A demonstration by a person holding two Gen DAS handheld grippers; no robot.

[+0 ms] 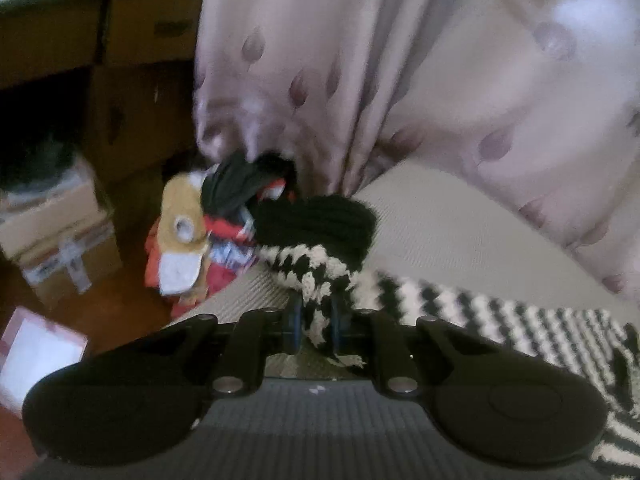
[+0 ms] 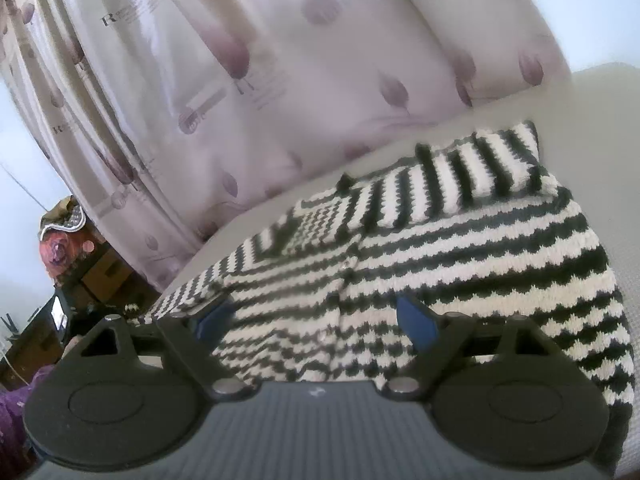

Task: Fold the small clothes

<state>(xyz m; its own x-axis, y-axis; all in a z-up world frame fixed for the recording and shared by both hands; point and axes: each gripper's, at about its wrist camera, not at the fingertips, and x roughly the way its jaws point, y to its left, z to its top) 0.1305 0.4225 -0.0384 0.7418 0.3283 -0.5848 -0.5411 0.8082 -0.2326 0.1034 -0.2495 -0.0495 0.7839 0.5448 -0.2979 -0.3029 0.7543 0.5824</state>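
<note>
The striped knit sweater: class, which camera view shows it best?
The right wrist view: the striped knit sweater lies spread across it. The left wrist view shows only a sleeve pinched in the left gripper.

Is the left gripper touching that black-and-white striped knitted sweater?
Touching. In the left wrist view, the left gripper has its jaws closed on a bunched sleeve of the black-and-white striped knitted sweater.

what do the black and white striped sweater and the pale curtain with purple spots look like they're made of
The black and white striped knitted sweater looks like thick yarn, wool or acrylic: matte, with bumpy, scalloped stitch rows. The left gripper pinches its black-cuffed sleeve. The pale curtain with purple spots looks like thin woven synthetic or satin: soft sheen along smooth hanging folds, printed pattern.
</note>
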